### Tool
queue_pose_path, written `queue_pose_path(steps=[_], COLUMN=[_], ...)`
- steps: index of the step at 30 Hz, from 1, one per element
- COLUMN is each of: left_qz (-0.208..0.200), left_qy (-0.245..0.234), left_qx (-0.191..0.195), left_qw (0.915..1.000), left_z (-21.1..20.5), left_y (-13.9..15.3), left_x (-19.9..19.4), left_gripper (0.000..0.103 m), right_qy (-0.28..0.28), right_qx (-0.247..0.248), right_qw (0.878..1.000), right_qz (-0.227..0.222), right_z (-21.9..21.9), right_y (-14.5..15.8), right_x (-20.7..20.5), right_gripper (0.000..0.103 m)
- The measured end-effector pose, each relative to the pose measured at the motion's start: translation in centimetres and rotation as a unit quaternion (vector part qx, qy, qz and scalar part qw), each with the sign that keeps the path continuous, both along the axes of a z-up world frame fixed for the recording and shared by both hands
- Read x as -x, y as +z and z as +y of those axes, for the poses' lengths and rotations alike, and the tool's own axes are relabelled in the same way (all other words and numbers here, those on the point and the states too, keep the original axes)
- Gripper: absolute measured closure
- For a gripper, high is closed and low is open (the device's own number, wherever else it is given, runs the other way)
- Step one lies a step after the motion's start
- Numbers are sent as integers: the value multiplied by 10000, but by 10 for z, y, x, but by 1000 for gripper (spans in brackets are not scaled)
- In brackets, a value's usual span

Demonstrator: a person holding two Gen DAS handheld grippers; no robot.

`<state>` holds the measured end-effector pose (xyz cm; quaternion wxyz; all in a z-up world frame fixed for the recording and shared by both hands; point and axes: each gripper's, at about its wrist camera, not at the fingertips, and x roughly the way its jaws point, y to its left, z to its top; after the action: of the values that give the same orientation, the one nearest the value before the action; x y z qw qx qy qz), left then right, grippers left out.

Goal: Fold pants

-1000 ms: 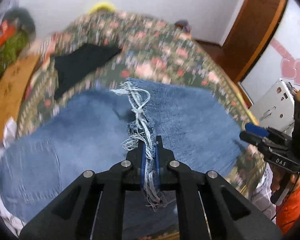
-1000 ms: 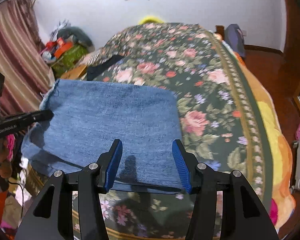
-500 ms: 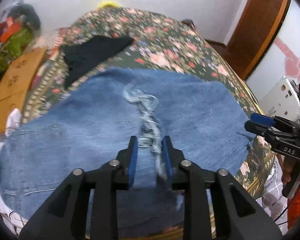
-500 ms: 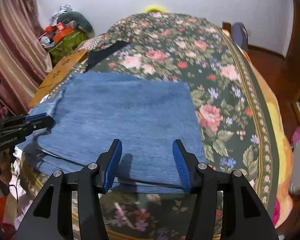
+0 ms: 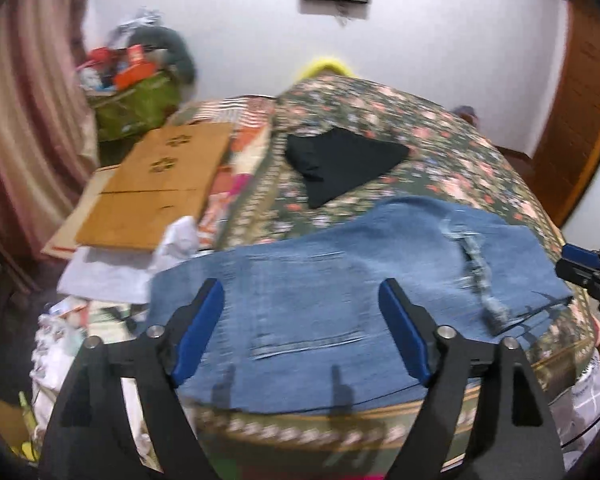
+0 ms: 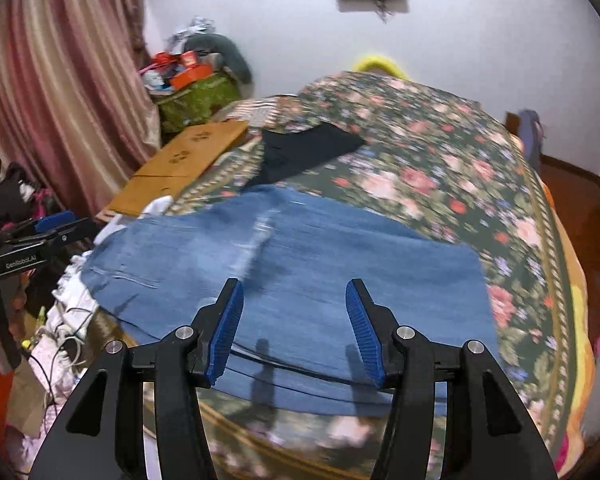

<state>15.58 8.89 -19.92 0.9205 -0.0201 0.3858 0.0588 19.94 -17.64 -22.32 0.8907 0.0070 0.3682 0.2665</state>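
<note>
Nearby, green bag (image 5: 134,108) heaped with clutter; left hand-held gripper (image 5: 302,330) opening, empty; right (image 6: 294,328) half-spread, empty.

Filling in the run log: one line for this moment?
jeans: folded flat on bed | left gripper: opening, empty | right gripper: open, empty

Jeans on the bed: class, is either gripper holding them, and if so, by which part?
Nothing is held. The left gripper, jaws opening, and the right gripper hang apart above the jeans.
</note>
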Motion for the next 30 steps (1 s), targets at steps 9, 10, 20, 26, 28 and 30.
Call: queue_pose_path(steps=[9,10,20,26,28,30], left_qz=[285,316,829,987,1022,1032], left_qy=[482,478,346,281,245,262], left_qx=[504,579,1604,2347,2605,2806], left_qw=[9972,9967,9830,9666,9597,9539], left_z=[71,75,94,98,99,101], left_y=[-41,-46,-105,-127,-133,-138], left_x=[48,52,57,44,40,37], left_gripper=[19,19,19,19,19,19], right_qy=[650,695,876,820,835,841], right_qx=[356,391,803,899,955,995], right_qw=[9972,9968,9921,9909,9905,9901], right_qz=[-79,-50,398,571,537,517], right_z=[74,81,126,132,135,137], right_y=[0,-3,-40,-54,-55,-57], right_x=[5,5,0,-5,-4,-4], right_gripper=[53,53,53,53,53,53])
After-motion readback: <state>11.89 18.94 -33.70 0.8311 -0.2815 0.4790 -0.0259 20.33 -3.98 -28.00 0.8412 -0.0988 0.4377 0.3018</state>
